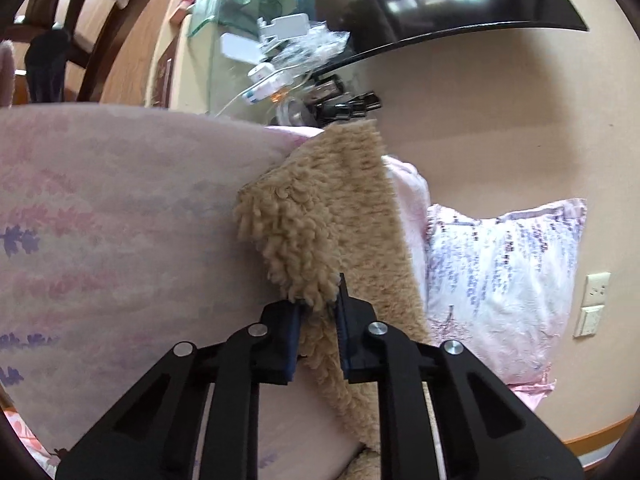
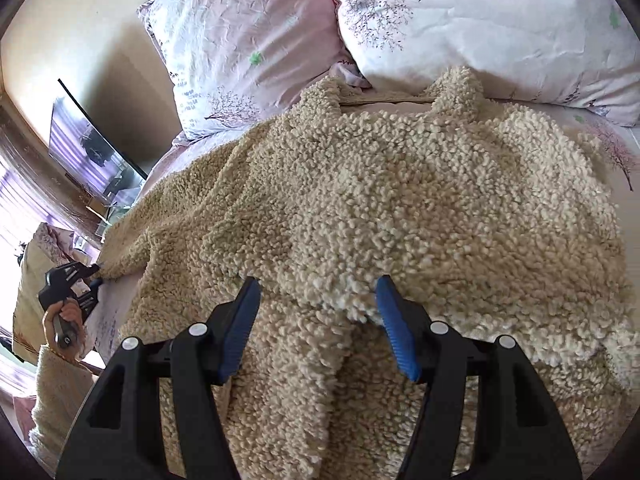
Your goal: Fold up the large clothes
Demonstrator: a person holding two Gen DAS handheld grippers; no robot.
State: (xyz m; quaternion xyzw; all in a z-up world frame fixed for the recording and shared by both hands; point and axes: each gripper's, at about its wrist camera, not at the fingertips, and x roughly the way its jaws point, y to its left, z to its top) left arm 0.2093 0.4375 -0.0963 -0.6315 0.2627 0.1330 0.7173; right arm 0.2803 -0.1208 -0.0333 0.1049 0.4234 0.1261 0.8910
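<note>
A large beige fleece coat (image 2: 400,200) lies spread on the pink bed sheet (image 2: 116,304), its collar toward the pillows. My left gripper (image 1: 318,306) is shut on an edge of the coat (image 1: 320,208), which hangs up from the jaws. The left gripper also shows at the far left of the right wrist view (image 2: 86,278), held by a hand at the tip of the coat's stretched-out part. My right gripper (image 2: 316,300) is open, its blue-padded fingers (image 2: 394,328) straddling a folded edge of the coat, touching the fleece.
Two floral pillows (image 2: 248,48) (image 2: 500,20) lie at the head of the bed. A dark television (image 2: 92,148) stands on a glass stand with clutter (image 1: 280,60). A beige wall with switches (image 1: 594,304) is to the right in the left wrist view.
</note>
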